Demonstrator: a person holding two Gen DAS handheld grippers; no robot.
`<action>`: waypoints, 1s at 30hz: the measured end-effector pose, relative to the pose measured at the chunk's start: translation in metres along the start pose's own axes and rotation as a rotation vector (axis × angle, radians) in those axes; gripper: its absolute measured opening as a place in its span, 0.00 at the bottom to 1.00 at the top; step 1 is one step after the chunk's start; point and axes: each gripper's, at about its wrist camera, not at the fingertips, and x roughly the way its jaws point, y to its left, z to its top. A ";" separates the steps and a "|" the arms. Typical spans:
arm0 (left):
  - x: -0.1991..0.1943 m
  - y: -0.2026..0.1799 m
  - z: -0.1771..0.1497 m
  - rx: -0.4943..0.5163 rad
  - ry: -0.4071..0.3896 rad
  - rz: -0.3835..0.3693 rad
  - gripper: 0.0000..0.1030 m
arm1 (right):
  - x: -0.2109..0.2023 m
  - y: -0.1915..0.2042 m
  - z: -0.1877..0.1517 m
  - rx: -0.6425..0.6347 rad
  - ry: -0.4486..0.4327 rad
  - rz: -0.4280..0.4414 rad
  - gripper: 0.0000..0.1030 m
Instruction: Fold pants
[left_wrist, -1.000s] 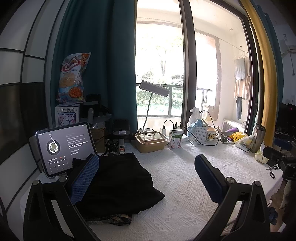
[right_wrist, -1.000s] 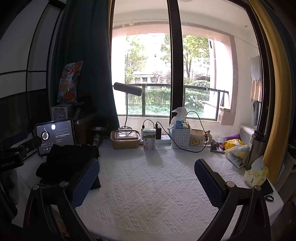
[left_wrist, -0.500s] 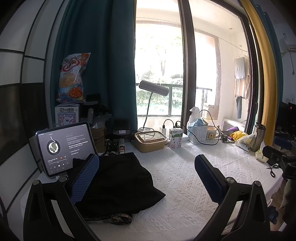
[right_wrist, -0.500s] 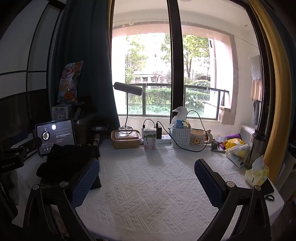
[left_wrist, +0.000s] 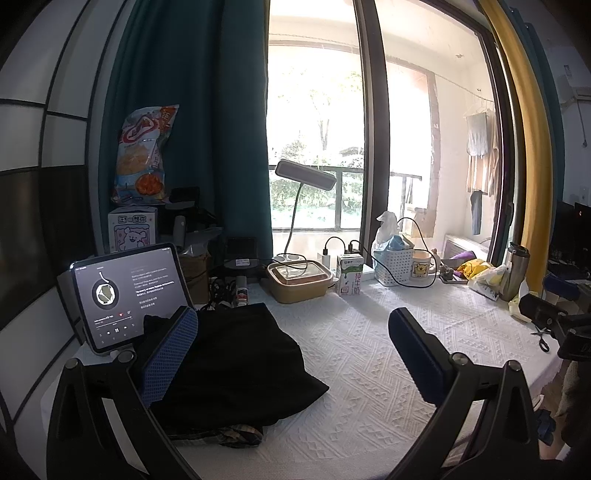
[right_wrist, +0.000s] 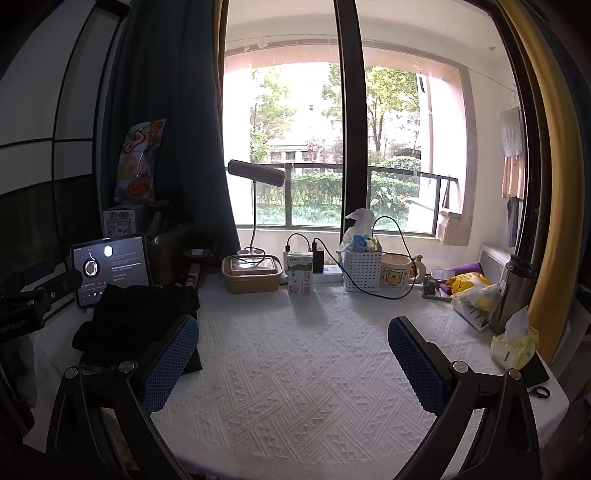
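A pile of black pants (left_wrist: 236, 365) lies on the left of the white textured tablecloth (left_wrist: 362, 350), on top of a plaid garment (left_wrist: 236, 434). It also shows in the right wrist view (right_wrist: 140, 317). My left gripper (left_wrist: 293, 358) is open and empty, held above the table just right of the pile, its left finger in front of the cloth. My right gripper (right_wrist: 293, 363) is open and empty over the bare middle of the tablecloth (right_wrist: 295, 369), right of the pile.
A tablet (left_wrist: 129, 295) stands behind the pile. At the back stand a lamp (left_wrist: 304, 177), lunch box (left_wrist: 299, 282), milk carton (left_wrist: 349, 273), white basket (left_wrist: 393, 264) and mug (left_wrist: 423, 267). A steel flask (right_wrist: 511, 291), bags (right_wrist: 472, 291) and tissues (right_wrist: 515, 343) sit right.
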 end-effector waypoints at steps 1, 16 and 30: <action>0.000 0.000 0.000 0.001 0.000 -0.001 0.99 | 0.001 0.000 0.000 0.001 0.002 0.000 1.00; 0.002 -0.001 -0.001 0.007 0.009 -0.007 0.99 | 0.002 -0.001 -0.001 0.003 0.008 0.000 1.00; 0.000 0.002 0.000 -0.004 -0.005 -0.028 0.99 | 0.003 0.000 -0.002 -0.006 0.014 0.008 1.00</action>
